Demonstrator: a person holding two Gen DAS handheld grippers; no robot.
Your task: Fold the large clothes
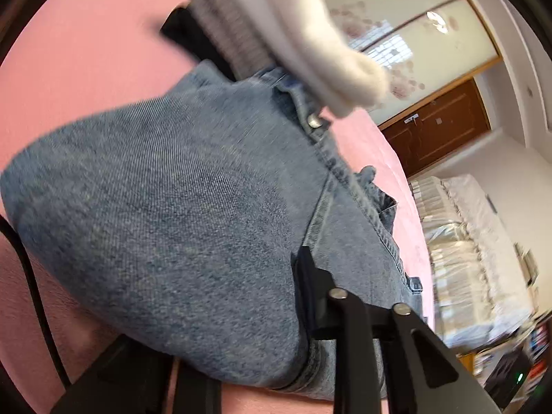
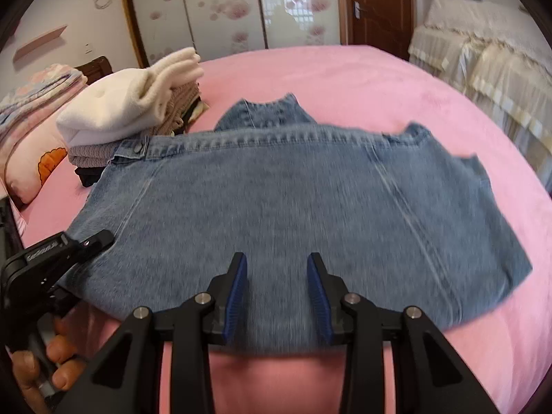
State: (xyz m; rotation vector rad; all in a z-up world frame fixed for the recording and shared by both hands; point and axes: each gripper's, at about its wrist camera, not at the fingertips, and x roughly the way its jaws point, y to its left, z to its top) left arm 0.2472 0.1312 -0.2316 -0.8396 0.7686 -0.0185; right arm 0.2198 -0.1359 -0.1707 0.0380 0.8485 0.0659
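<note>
A blue denim jacket (image 2: 293,214) lies folded on the pink bed (image 2: 362,79), hem band with a metal snap toward the far side. My right gripper (image 2: 277,288) is open just above the jacket's near edge, its blue pads (image 2: 238,286) apart and holding nothing. My left gripper (image 2: 62,252) is at the jacket's left edge in the right wrist view. In the left wrist view the denim (image 1: 179,200) fills the frame, draping over one finger (image 1: 310,296); the other finger is hidden, so its state is unclear.
A stack of folded clothes topped by a white fleece (image 2: 131,103) sits at the jacket's far left, also showing in the left wrist view (image 1: 293,34). A pillow (image 2: 34,158) lies at left. A lace-covered sofa (image 2: 483,58) and a brown door (image 2: 379,3) stand beyond the bed.
</note>
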